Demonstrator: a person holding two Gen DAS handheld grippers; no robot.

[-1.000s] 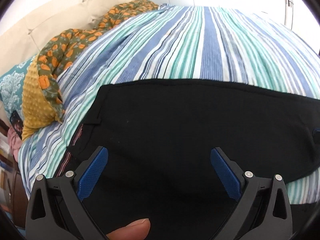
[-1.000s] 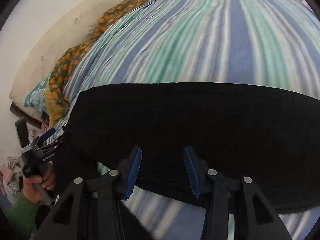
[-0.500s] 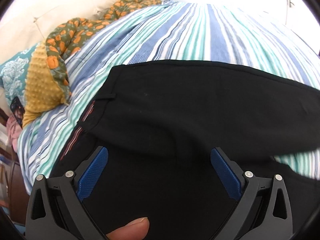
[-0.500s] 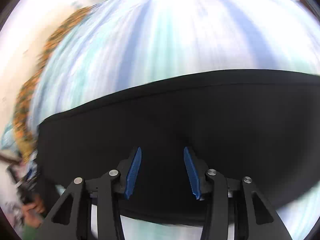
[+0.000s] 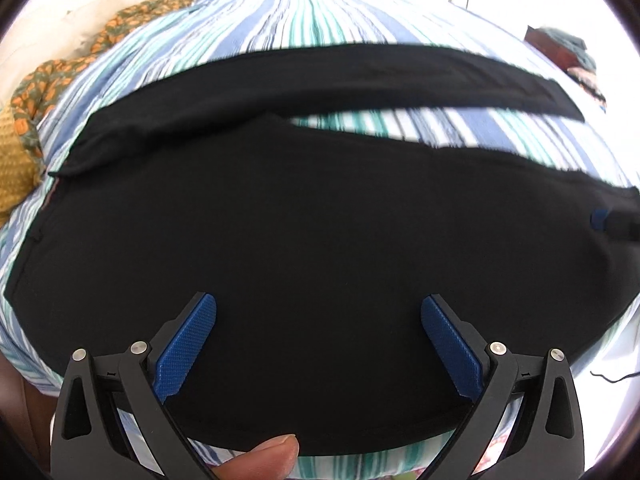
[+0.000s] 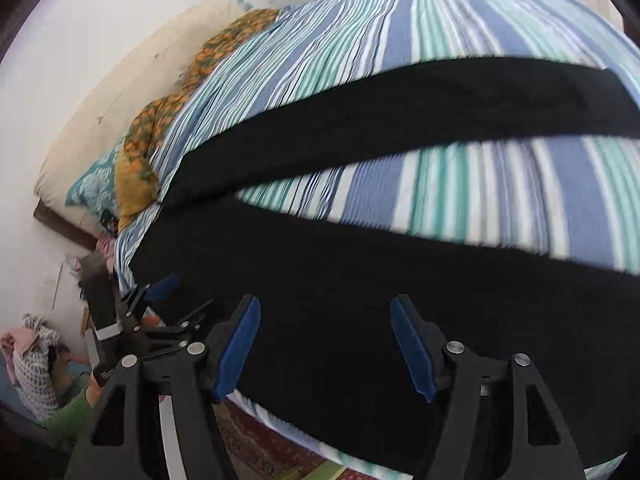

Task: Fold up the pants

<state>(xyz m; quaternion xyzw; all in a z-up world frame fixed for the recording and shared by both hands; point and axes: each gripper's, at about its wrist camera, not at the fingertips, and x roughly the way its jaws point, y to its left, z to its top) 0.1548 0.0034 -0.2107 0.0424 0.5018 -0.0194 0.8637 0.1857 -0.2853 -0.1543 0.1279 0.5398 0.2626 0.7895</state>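
1. One bed (image 5: 320, 12), covered in a blue, green and white striped sheet, carries the work. A patterned orange blanket (image 6: 160, 128) lies bunched at its far left edge.
2. Black pants (image 5: 312, 232) lie spread across the near half of the bed. The waist sits to the left. The two legs run to the right and are splayed, with a wedge of striped sheet showing between them. Judgement: the legs are not yet laid one on the other.
3. Left claw (image 5: 318, 344): released, pads wide apart above the cloth, nothing between them.
4. Right claw (image 6: 325, 346): jaws opening, hovering over the near leg; no cloth is pinched between the pads.
5. Risks, as judgement:
   - Both views are motion-blurred. A fast closing could catch a single layer, so the fold drags crooked.
   - The near hem lies close to the bed edge. A pull toward the person could slide the pants off.
   - Dark cloth hides seams, so the grasp point may be misjudged.
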